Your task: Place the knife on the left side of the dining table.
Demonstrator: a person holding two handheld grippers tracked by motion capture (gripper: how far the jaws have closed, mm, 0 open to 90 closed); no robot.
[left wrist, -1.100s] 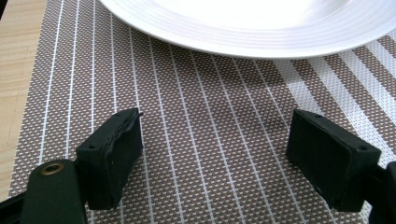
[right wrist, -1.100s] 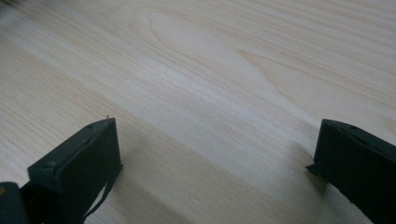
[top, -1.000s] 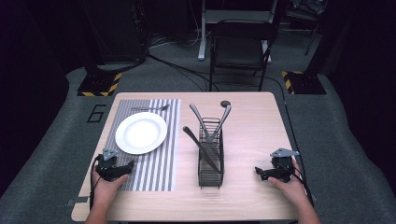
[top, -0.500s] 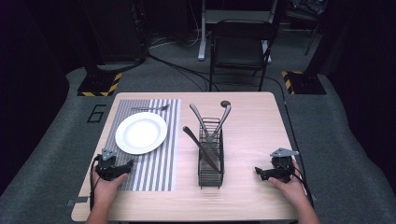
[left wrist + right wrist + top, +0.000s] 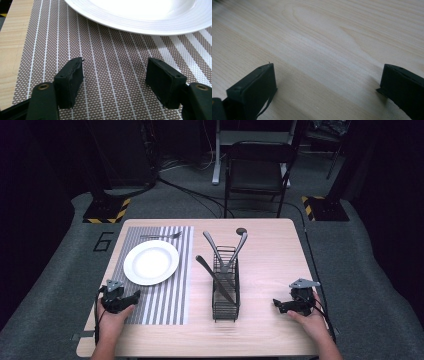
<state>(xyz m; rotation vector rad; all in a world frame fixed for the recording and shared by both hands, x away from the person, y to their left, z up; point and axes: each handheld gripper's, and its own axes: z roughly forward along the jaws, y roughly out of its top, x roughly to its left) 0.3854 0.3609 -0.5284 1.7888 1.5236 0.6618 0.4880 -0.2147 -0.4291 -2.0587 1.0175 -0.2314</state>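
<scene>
A pale wooden table (image 5: 265, 260) stands on grey carpet in a dim room, with a dark folding chair (image 5: 257, 170) beyond its far edge. A black wire cutlery caddy (image 5: 226, 285) stands upright near the middle of the table and serves as the landmark here. Inside the caddy, a knife (image 5: 215, 279) leans with its blade tip pointing up and to the caddy's left, and two grey handles (image 5: 225, 247) cross above its far end. To the left of the caddy lies a brown and white striped placemat (image 5: 160, 292), and on the mat's far half sits a round white plate (image 5: 151, 262). A fork (image 5: 161, 236) lies across the mat beyond the plate. The left gripper (image 5: 120, 301) rests on the near left corner of the mat, well to the left of the caddy, its jaws spread wide with nothing between them; in the left gripper view the plate's rim (image 5: 140, 22) lies just ahead of them. The right gripper (image 5: 290, 304) rests on bare wood to the right of the caddy's near end, jaws also wide apart and empty, apart from the caddy.
</scene>
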